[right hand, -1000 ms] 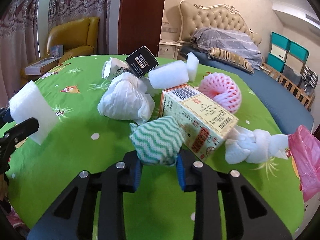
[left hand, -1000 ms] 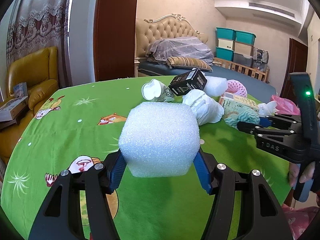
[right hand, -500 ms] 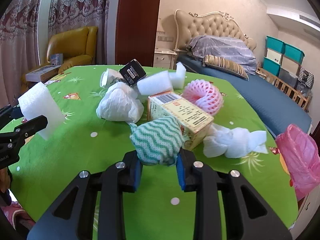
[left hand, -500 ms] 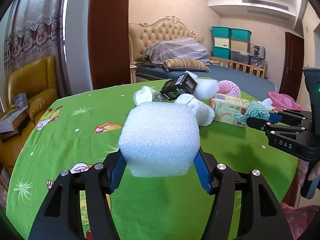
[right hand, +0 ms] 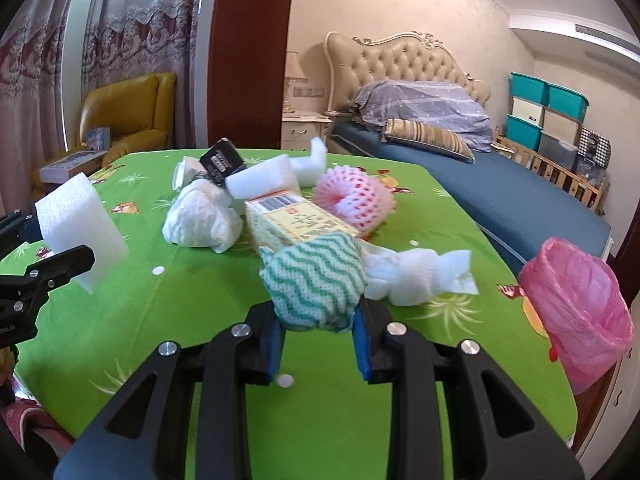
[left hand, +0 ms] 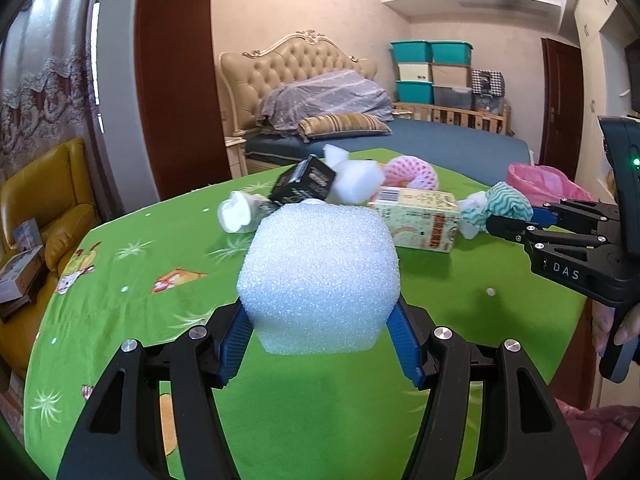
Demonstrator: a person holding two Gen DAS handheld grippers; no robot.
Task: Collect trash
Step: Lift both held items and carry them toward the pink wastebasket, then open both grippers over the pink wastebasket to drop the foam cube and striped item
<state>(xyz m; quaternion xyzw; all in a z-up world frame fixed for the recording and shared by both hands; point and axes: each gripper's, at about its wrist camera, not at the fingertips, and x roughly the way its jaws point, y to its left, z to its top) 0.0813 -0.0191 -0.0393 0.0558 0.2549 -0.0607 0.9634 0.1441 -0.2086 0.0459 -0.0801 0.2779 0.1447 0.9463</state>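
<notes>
Tabletop (right hand: 400, 400): green cartoon-print cover, filling the lower half of both my views.
Pink bag (right hand: 576, 308): at 3 o'clock in my right view, standing open at the tabletop's edge.
Trash pile (right hand: 280, 200): at 12 o'clock ahead of my right tongs, holding a carton (right hand: 296, 220), a crumpled white wrapper (right hand: 200, 220), a pink foam net (right hand: 352, 200), white foam pieces and a black box (right hand: 222, 160), all touching or just beside one another.
Foam block (left hand: 320, 276): white, at the centre of my left view, raised above the tabletop.
Left tongs (left hand: 320, 336): pinching the foam block, blue pads pressed into its two lower sides.
Wavy cloth (right hand: 316, 284): green-and-white, bunched, just in front of the carton.
Right tongs (right hand: 318, 334): narrowly set, pinching the wavy cloth from both sides.
Twisted white paper (right hand: 416, 276): lying just right of the cloth.
</notes>
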